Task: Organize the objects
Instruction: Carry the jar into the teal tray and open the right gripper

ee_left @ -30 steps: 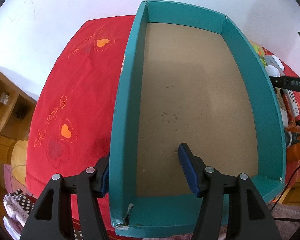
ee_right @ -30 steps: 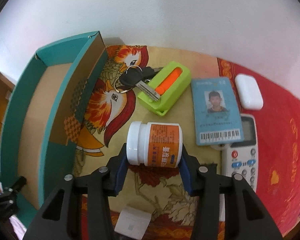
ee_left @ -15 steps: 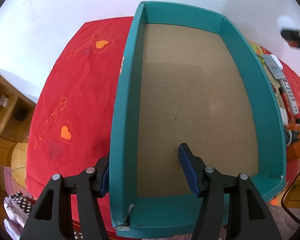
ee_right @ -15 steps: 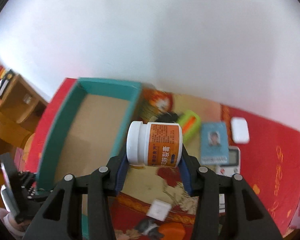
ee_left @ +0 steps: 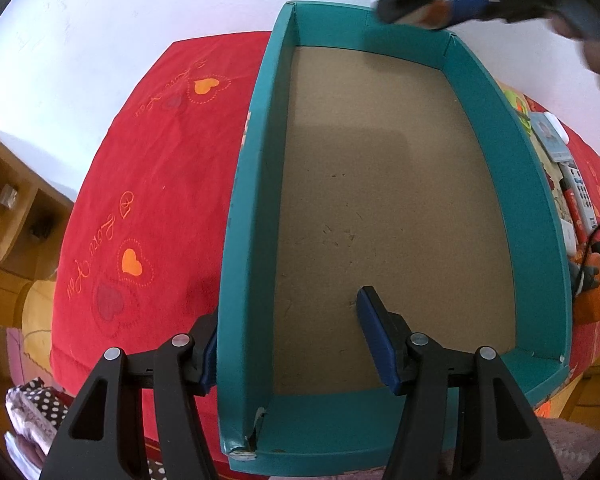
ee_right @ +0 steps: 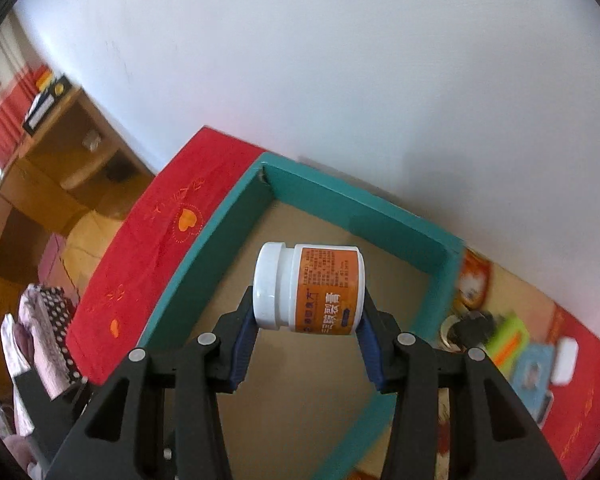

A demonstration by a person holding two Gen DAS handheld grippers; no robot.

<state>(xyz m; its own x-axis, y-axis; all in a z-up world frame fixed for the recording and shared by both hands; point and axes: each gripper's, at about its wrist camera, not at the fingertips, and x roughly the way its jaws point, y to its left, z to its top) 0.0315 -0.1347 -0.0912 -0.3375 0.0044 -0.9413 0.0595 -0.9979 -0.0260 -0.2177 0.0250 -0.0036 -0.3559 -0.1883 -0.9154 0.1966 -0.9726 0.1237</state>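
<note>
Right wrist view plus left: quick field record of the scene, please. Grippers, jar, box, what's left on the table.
right gripper: shut on the jar, pads on its two ends
jar: white, orange label, lying sideways, held in the air over the box
box: teal walls, brown floor, nothing in it
left gripper: open, astride the box's left wall, outer pad at the wall, inner pad apart from it
outside box, right side: keys, green case, ID card, white case
cloth: red, hearts

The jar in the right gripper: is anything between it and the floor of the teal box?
Nothing visible. The jar, held sideways in the right gripper, hangs over the teal box, whose brown floor is bare. The left gripper straddles the box's near left wall, at the opposite end from the jar.
</note>
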